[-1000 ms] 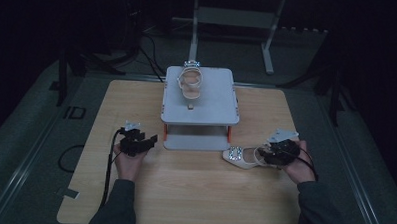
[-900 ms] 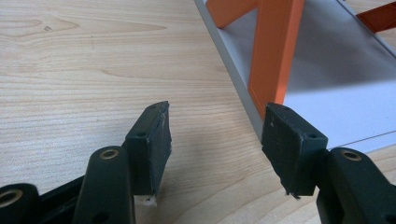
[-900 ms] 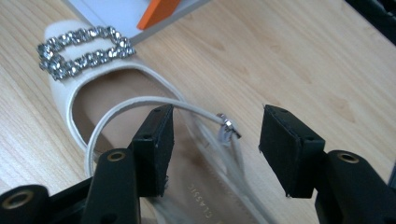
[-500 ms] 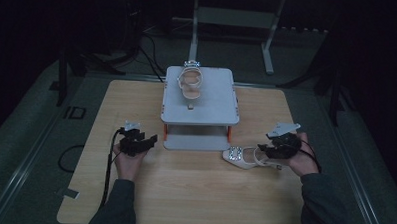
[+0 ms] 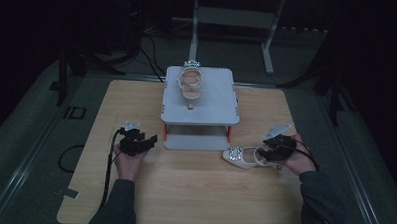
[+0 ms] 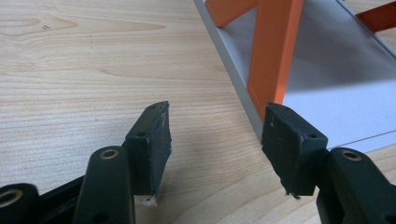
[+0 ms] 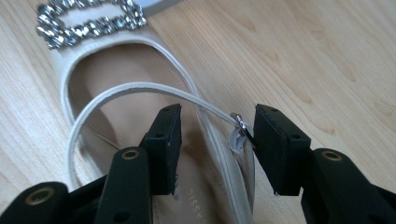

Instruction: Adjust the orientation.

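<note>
1. I'm holding my right hand-held gripper (image 7: 212, 140) released, jaws straddling the cream shoe's (image 7: 140, 121) side edge and ankle strap (image 7: 140, 88) on the tabletop (image 7: 327, 60).
2. My left hand-held gripper (image 6: 215, 140) is hanging released, the grey rack (image 6: 327, 70) just ahead.

One shoe (image 5: 191, 84) on the stand (image 5: 211, 105); another shoe (image 5: 245, 157) before it.

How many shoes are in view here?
2. One shoe stands on top of the grey rack; the other shoe lies on the table, between the right tongs' open jaws.
</note>
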Tool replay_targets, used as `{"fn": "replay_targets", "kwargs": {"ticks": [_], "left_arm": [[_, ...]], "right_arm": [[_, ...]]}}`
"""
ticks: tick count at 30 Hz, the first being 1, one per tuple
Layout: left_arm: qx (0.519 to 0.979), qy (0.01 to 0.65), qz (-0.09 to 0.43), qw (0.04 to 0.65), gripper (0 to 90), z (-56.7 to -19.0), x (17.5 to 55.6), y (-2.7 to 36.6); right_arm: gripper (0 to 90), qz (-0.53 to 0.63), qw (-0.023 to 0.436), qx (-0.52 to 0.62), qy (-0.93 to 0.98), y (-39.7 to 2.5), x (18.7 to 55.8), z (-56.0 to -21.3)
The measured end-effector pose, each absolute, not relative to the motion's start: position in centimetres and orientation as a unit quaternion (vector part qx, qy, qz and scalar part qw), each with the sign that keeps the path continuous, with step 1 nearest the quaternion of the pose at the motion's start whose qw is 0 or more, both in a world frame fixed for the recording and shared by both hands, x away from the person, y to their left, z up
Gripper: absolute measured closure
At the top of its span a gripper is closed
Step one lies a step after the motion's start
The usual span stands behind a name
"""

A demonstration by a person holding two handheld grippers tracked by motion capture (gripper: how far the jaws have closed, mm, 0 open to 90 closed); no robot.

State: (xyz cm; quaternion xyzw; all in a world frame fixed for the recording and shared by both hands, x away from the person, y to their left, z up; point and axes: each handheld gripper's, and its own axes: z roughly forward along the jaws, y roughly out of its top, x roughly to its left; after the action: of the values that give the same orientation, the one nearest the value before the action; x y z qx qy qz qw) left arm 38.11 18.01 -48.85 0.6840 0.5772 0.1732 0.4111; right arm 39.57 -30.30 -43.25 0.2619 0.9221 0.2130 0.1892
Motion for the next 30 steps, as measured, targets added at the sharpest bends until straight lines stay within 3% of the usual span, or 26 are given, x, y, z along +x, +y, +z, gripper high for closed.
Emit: {"fn": "replay_targets", "kwargs": {"ticks": [5,11,15,24,30], "left_arm": [[0.683,0.578,0.173,0.412,42.7,-48.8,38.1,18.1],[0.682,0.580,0.173,0.411,42.7,-48.9,38.1,18.1],[0.682,0.580,0.174,0.410,42.6,-48.9,38.1,18.2],[0.685,0.579,0.174,0.407,42.7,-48.9,38.1,18.1],[0.685,0.579,0.173,0.407,42.7,-49.0,38.1,18.1]], "right_arm": [[55.8,0.186,0.171,0.265,0.931,-29.7,40.6,-43.7],[72.8,0.176,0.156,0.262,0.936,-29.2,41.1,-43.9],[79.3,0.194,0.151,0.268,0.932,-29.7,40.6,-43.6],[81.5,0.239,0.153,0.318,0.905,-31.8,39.3,-43.1],[81.7,0.270,0.153,0.410,0.858,-34.1,39.8,-43.0]]}}
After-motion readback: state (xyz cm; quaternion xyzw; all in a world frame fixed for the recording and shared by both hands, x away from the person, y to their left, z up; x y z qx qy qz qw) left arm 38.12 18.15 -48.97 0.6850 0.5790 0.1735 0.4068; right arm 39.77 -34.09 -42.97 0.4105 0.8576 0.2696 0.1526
